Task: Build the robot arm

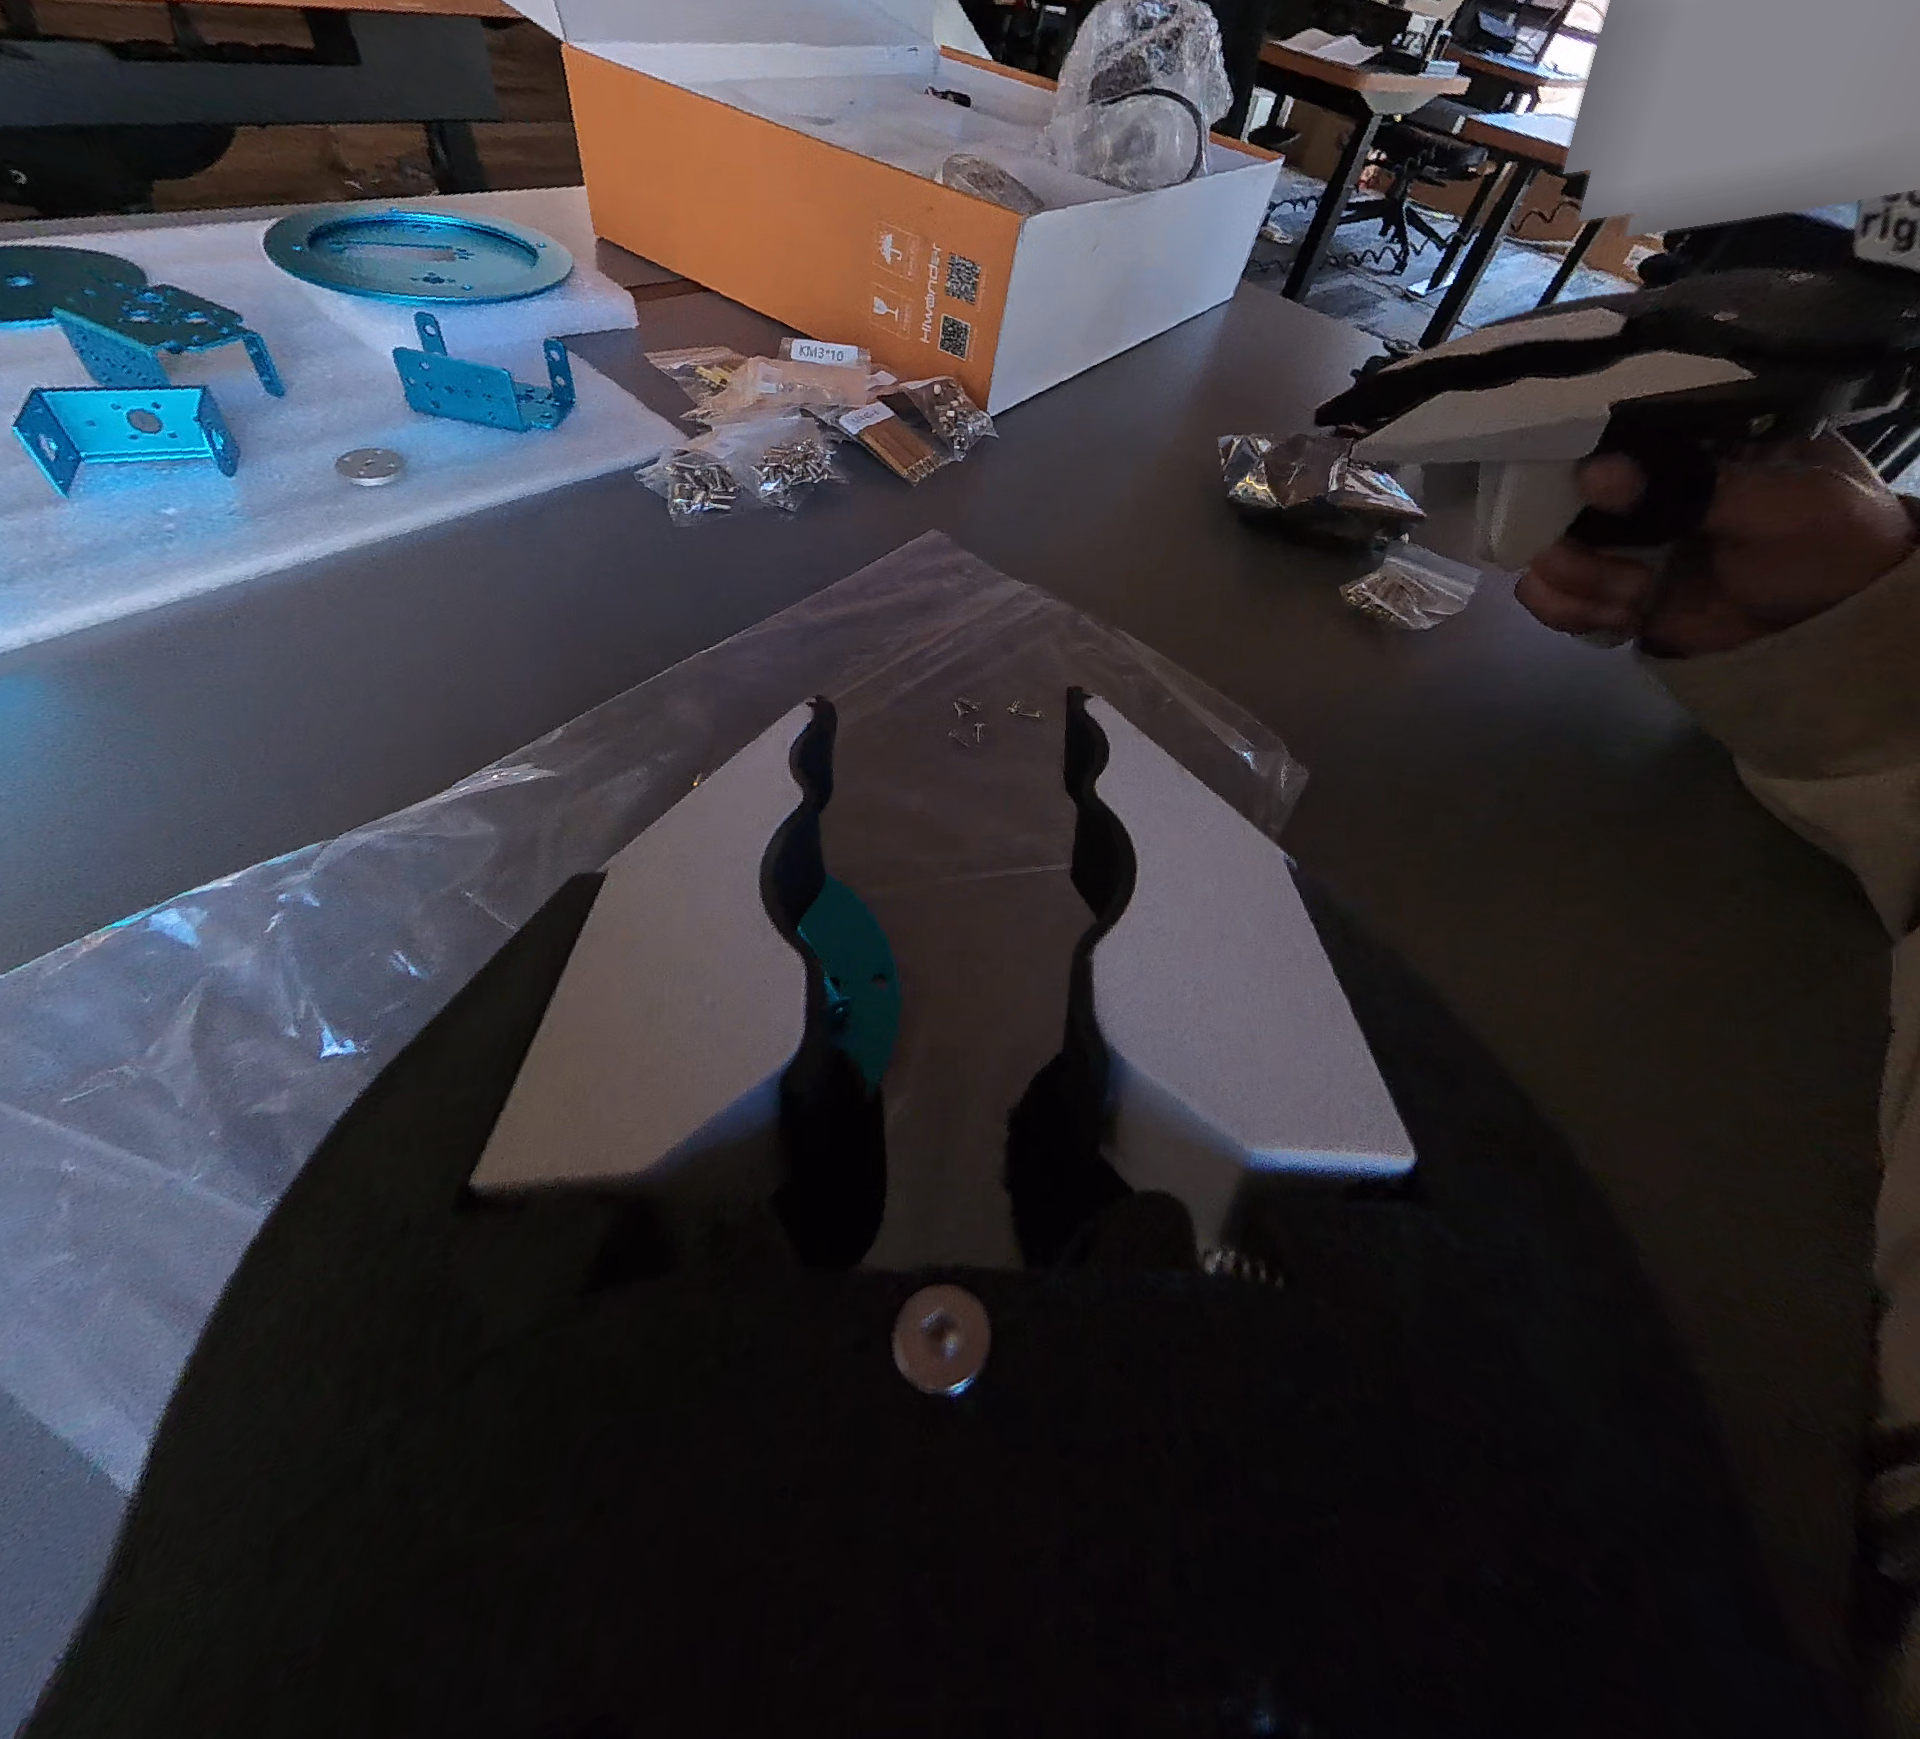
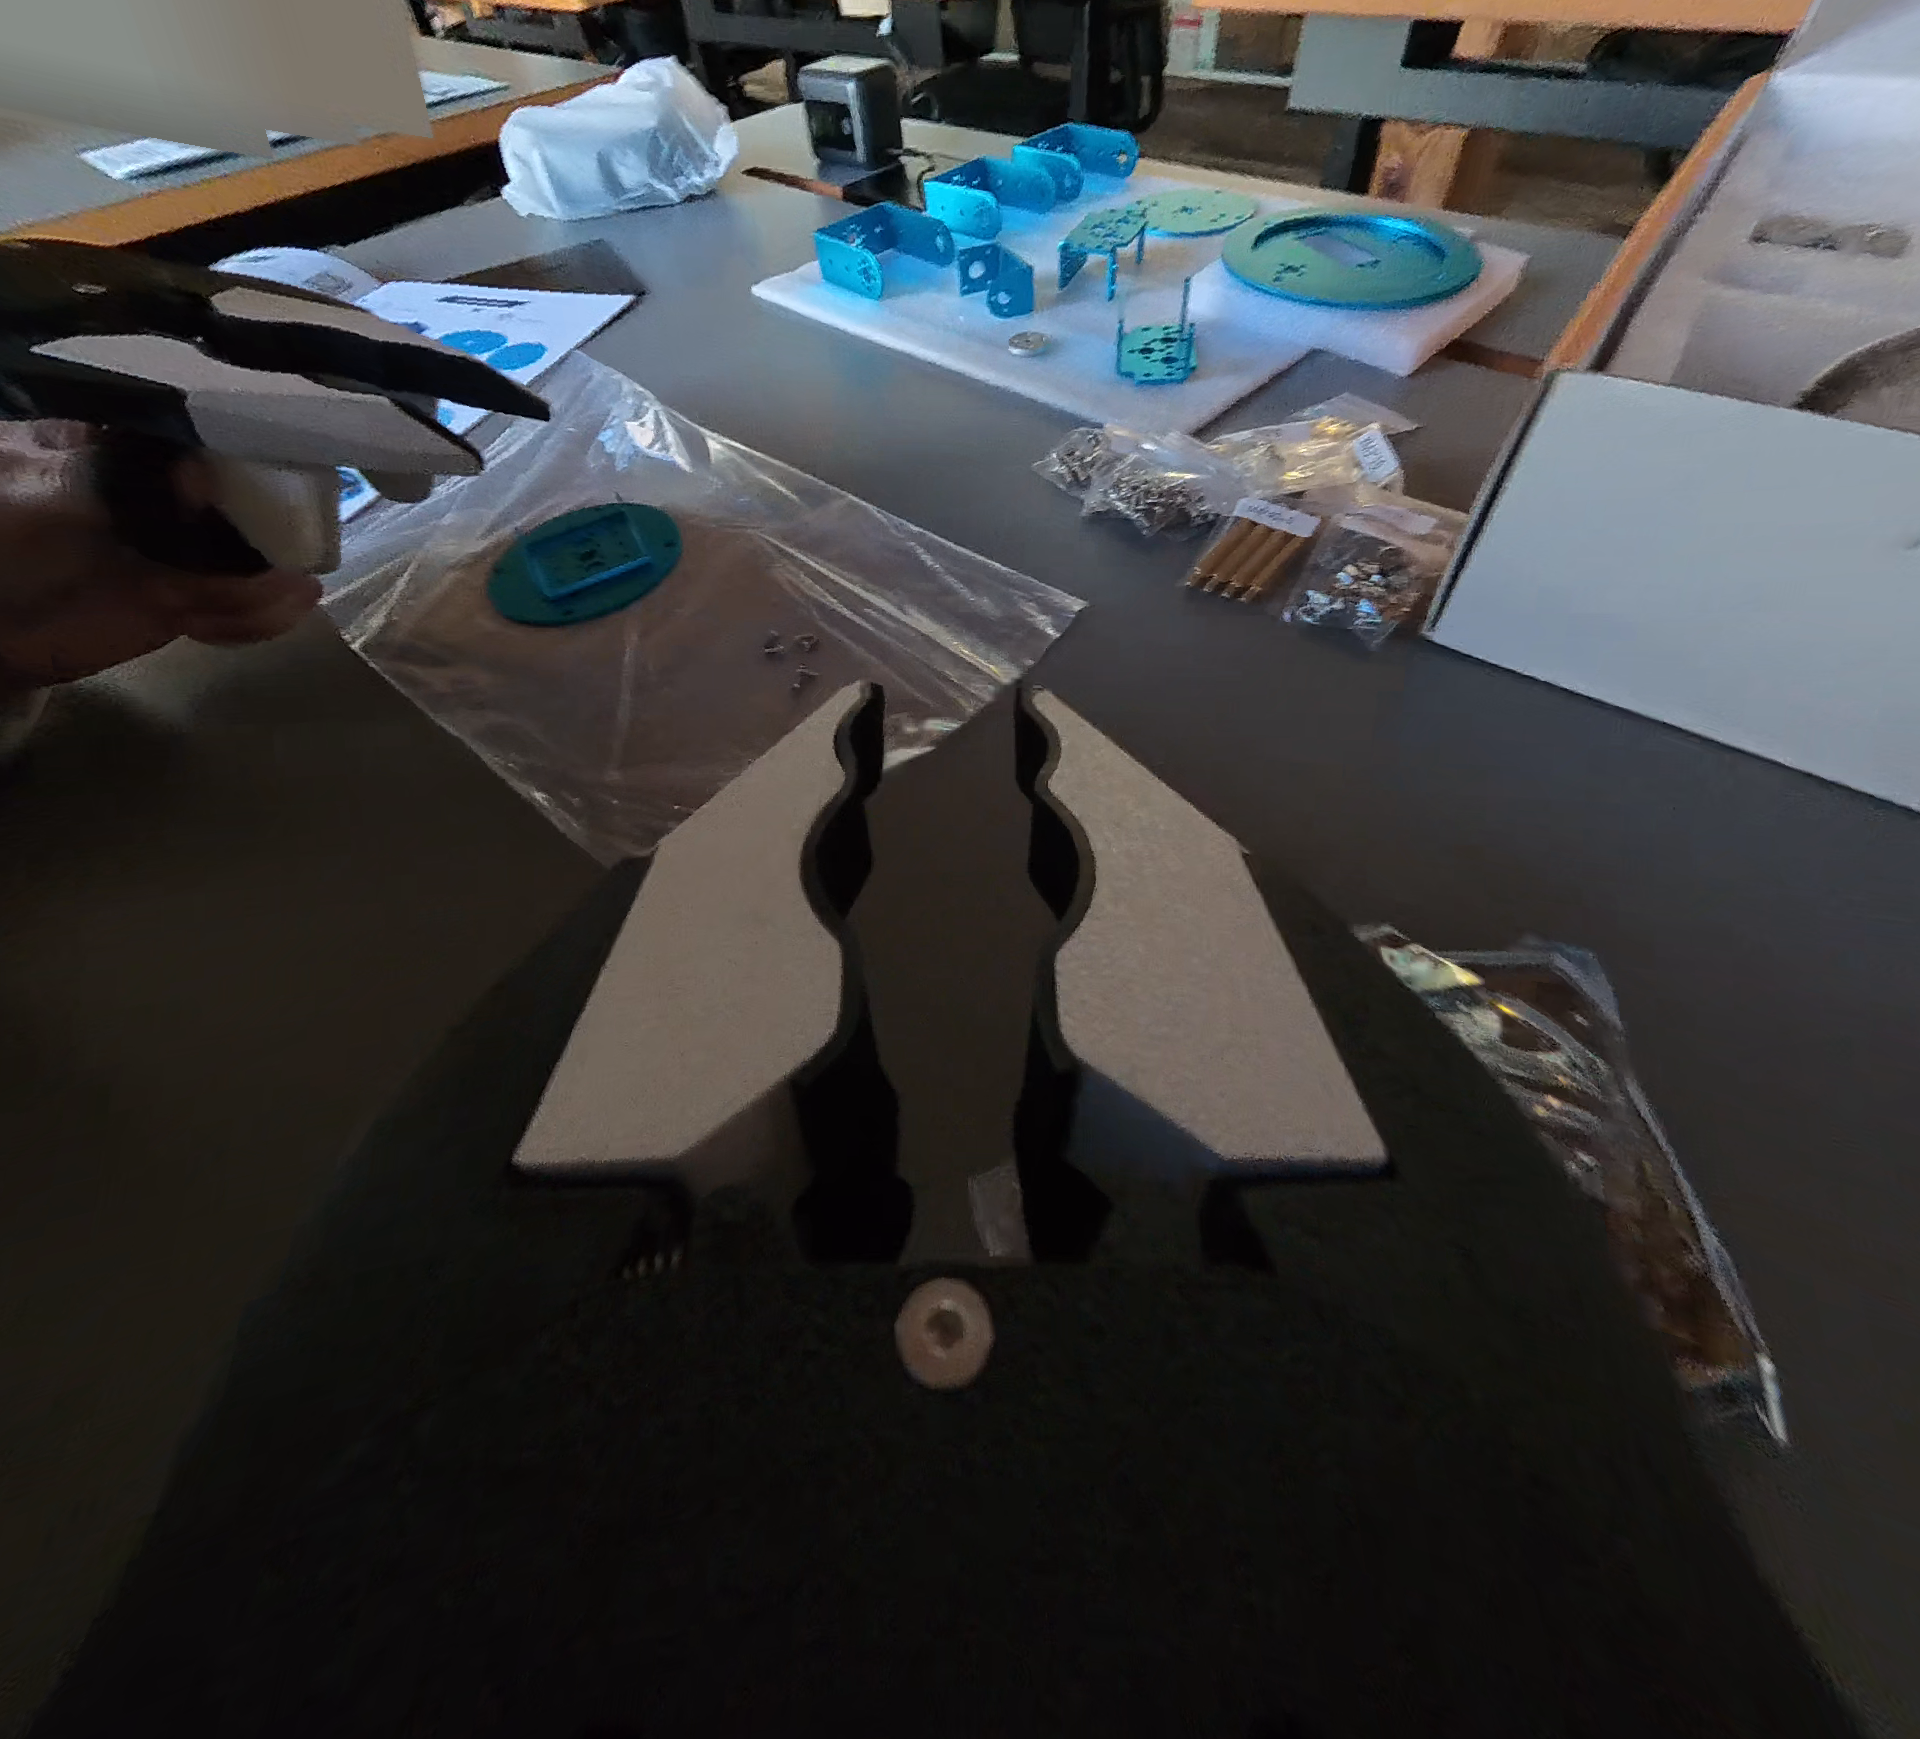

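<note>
Hovering left claw [image 1: 948,702]: parted, empty, above clear bag [image 1: 416,910]; teal disc [image 2: 585,563] beneath, loose screws [image 1: 982,721] at 12 o'clock.
Right claw [image 2: 948,702]: parted, empty, over bare bench [image 2: 1351,806]; foil pouch [image 2: 1579,1159] at 3 o'clock.
Risk: I judge slippery plastic could scatter screws.

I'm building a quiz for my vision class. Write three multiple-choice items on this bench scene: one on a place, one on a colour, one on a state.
1. Where does the round teal plate lie?
A. on the clear plastic bag
B. in the box
C. on the foam sheet

2. What colour are the metal brackets on the white foam sheet?
A. red
B. blue
C. yellow

3. How is the left hand-held gripper?
A. shut on a screw
B. shut on the bag
C. open, holding nothing

Key: A, the plate rests on the bag; B, they are blue; C, a gap shows between its fingers.
</note>
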Demonstrator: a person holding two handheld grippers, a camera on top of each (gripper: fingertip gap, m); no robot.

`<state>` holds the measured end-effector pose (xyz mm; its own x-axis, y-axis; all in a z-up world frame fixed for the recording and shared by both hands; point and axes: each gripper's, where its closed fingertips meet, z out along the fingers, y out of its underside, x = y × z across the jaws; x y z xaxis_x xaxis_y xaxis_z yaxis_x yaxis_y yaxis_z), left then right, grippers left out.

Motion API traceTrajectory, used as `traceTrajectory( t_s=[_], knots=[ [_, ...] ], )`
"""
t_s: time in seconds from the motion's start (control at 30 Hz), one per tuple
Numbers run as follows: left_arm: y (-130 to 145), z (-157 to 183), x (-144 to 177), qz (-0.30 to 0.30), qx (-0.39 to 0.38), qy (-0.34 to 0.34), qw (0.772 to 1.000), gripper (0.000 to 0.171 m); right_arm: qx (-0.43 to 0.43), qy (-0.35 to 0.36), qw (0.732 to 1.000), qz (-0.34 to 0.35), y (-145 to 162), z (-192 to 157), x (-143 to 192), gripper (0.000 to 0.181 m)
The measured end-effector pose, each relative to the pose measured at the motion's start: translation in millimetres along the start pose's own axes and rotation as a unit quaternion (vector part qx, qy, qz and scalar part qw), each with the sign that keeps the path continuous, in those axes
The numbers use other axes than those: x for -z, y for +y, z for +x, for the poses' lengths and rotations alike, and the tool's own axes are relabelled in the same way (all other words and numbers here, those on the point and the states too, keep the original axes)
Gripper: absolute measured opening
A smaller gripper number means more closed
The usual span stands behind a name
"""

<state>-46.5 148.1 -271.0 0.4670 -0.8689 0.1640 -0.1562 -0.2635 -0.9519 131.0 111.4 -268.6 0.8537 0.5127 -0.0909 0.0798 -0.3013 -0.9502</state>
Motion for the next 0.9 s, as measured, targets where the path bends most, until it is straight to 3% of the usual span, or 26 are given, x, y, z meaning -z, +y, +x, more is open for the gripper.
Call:
traceTrajectory(
  t_s=[0.1,0.37,0.57,0.77,0.9],
  knots=[
    [-2.7,-6.6,4.5,0.007,-0.011,-0.018,1.000,0.043,-0.002,0.025,1.000,-0.010,6.9,9.7,4.5,0.024],
    [-14.2,-19.4,15.9,0.043,0.046,-0.013,0.998,0.042,0.019,0.055,0.998,-0.030,12.0,18.0,0.3,0.023],
    [-18.6,-32.4,21.8,0.049,0.020,-0.056,0.997,0.042,-0.012,0.046,0.999,-0.022,10.6,22.6,-2.2,0.022],
    [-23.1,-33.5,23.8,0.064,0.059,-0.036,0.996,0.042,-0.005,0.040,0.999,-0.024,10.3,18.1,-2.3,0.021],
    [-18.7,-35.8,22.6,0.050,0.040,-0.053,0.997,0.042,-0.004,0.028,0.999,-0.022,9.3,11.7,-1.7,0.020]
  ],
)
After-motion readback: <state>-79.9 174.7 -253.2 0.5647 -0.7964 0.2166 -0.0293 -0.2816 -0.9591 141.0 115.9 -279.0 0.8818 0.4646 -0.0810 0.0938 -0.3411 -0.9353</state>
